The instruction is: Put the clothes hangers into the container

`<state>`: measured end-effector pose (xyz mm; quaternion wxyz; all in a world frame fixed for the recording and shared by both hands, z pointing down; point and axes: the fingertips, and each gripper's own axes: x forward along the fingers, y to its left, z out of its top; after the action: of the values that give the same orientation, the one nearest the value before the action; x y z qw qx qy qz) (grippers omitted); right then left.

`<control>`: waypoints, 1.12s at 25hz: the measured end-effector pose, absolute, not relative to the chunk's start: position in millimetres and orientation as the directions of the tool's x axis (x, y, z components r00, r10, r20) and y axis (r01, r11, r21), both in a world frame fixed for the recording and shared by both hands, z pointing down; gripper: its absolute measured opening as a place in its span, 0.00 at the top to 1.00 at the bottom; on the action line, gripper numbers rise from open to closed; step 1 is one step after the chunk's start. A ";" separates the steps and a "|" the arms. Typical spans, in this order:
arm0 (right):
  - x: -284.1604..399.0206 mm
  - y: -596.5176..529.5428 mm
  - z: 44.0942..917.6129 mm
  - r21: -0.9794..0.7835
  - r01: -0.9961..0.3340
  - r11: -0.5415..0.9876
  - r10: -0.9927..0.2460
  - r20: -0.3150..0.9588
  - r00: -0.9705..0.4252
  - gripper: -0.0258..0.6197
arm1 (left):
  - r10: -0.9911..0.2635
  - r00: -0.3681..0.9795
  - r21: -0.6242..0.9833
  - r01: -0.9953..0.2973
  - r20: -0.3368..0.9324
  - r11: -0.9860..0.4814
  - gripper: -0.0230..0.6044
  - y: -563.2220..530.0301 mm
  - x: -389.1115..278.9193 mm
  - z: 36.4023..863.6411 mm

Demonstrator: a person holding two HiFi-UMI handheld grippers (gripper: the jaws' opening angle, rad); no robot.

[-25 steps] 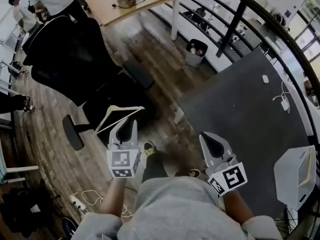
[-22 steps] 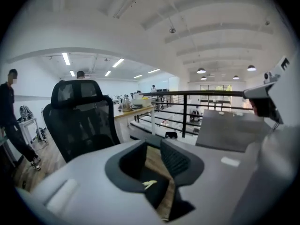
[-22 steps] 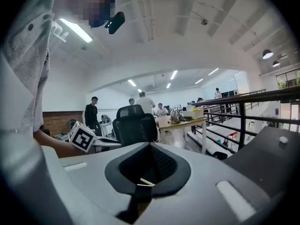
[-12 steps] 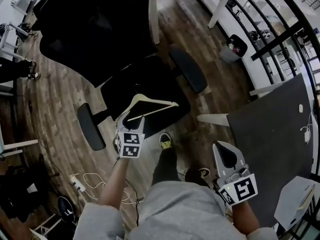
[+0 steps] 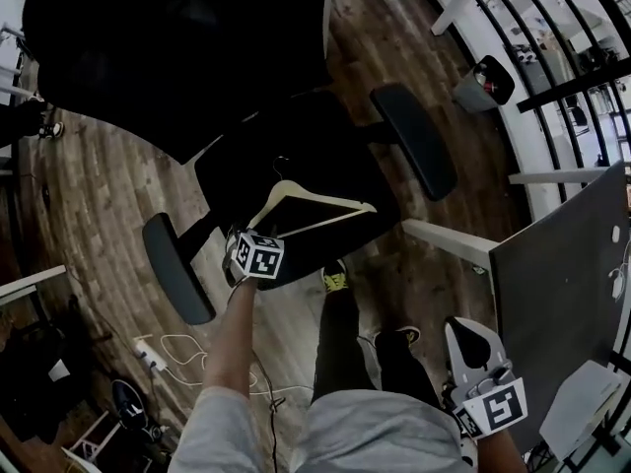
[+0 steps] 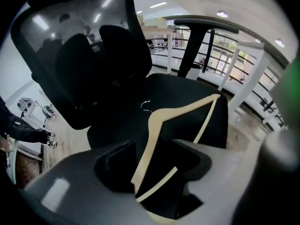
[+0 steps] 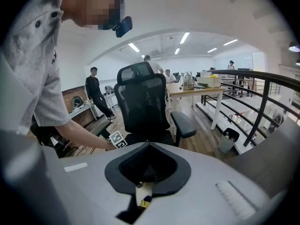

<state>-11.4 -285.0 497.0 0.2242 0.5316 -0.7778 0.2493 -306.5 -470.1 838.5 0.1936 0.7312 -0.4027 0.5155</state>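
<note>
A pale wooden clothes hanger [image 5: 314, 208] with a wire hook lies on the seat of a black office chair [image 5: 296, 146]. My left gripper [image 5: 254, 244] points steeply down at the hanger's near end. In the left gripper view, one arm of the hanger [image 6: 180, 114] runs between the jaws of the left gripper [image 6: 154, 146]. Those jaws have just been opening and stand apart, and the pads do not press on the wood. My right gripper [image 5: 463, 328] hangs low at the right beside the dark table, shut and empty. In its own view the right gripper [image 7: 146, 144] faces the chair [image 7: 143, 107]. No container is in view.
The chair's tall backrest [image 5: 168, 47] and two armrests [image 5: 177, 269] [image 5: 414, 141] surround the seat. A dark table [image 5: 562, 274] and a white box [image 5: 582, 407] are at the right, and a waste bin [image 5: 483, 82] stands by the railing. Cables lie on the wood floor [image 5: 168, 353]. Several people stand at the back [image 7: 96, 95].
The left gripper came down to the chair seat with the hanger and its jaws opened; the hanger now rests on the seat. The right gripper sank toward the lower right.
</note>
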 end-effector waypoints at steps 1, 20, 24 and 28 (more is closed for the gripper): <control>-10.1 -284.0 503.1 -0.148 -0.940 0.308 -0.700 0.634 -0.329 0.96 | -0.372 0.135 -0.130 -0.784 0.918 -0.606 0.59 -473.3 -307.2 852.1; -45.1 -322.6 565.0 -0.229 -0.927 0.298 -0.582 0.726 -0.367 0.96 | -0.134 0.175 0.012 -0.648 0.975 -0.761 0.80 -483.6 -310.8 941.2; -44.5 -312.9 558.0 -0.208 -0.931 0.300 -0.583 0.732 -0.352 0.96 | -0.190 0.201 -0.017 -0.645 0.961 -0.764 0.83 -479.8 -309.1 917.7; -35.4 -307.1 542.5 -0.198 -0.939 0.280 -0.622 0.708 -0.334 0.96 | -0.257 0.253 -0.014 -0.686 0.933 -0.727 0.83 -468.2 -302.9 881.3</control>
<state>-35.4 -307.1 542.5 0.2585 0.5157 -0.7572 0.3065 -302.9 -468.2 881.3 0.2032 0.7651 -0.3082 0.5276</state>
